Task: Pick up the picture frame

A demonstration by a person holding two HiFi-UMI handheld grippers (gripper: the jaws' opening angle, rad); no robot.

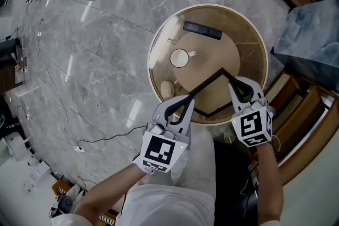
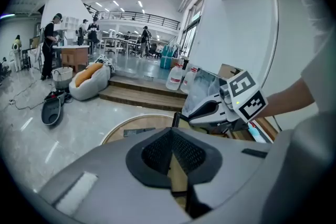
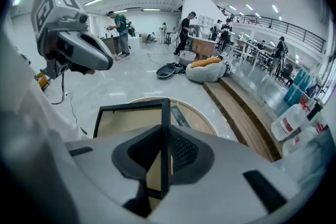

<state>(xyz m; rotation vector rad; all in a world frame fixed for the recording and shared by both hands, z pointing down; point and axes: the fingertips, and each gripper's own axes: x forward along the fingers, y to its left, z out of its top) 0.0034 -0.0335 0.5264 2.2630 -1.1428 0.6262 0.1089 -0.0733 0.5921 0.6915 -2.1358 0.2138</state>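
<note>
Angling diagonally, corner away, picture frame (image 1: 206,83)

— The tools, from the head view?
— Pale grey shells on both the left gripper (image 1: 187,103) and the right gripper (image 1: 236,86). Each carries a marker cube (image 1: 159,151) printed with black-and-white squares. A small green light (image 1: 181,147) glows on the left one.
— The pads (image 2: 157,152)?
— Black mesh. The person wears a white top (image 1: 169,206).

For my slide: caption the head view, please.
Left gripper and right gripper hold the black picture frame over the round table.
</note>
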